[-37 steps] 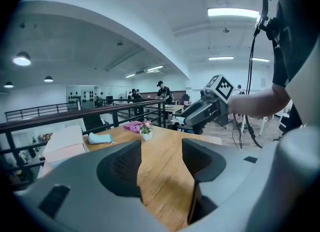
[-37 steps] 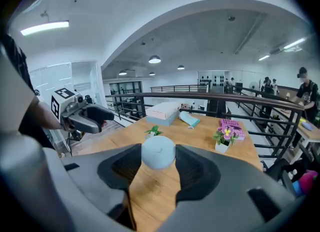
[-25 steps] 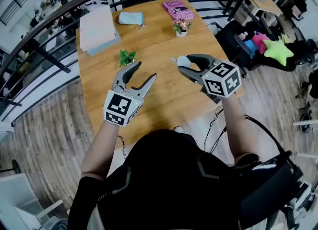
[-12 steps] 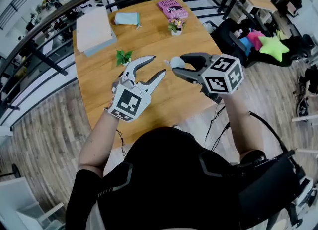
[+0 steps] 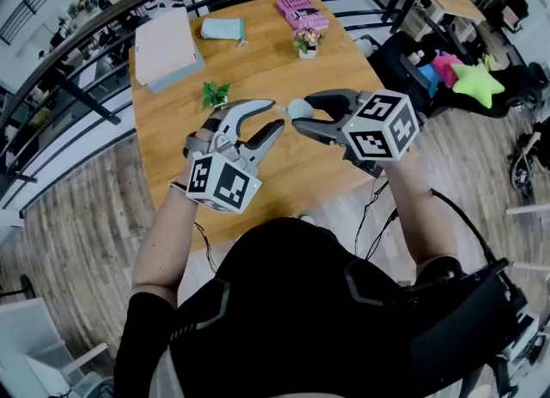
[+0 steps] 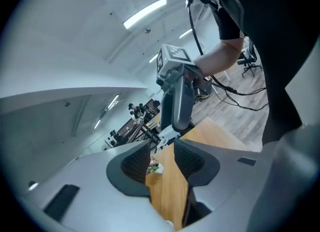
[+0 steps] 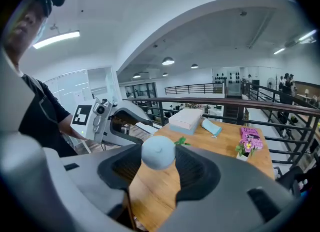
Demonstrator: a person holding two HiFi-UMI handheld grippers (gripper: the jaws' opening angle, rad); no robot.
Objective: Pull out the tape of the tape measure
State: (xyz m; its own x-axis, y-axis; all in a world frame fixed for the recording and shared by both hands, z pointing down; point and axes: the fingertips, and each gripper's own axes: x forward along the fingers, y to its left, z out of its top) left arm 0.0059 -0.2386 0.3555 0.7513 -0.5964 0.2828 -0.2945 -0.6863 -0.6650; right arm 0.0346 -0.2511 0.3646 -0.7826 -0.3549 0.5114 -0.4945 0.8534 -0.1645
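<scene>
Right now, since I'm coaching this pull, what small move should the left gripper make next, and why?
Probably ease the left gripper closer to the tape measure: the right gripper grips it, and the left's closing jaws have nothing between them yet.

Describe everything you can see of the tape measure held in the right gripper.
The tape measure is a small, round, pale blue-grey case, smooth and matte like plastic, with a faint dimple on its face. It sits clamped in the right gripper, between the dark ribbed pads near their tips. It is held in the air above the wooden table and touches nothing else. No pulled-out tape shows.
</scene>
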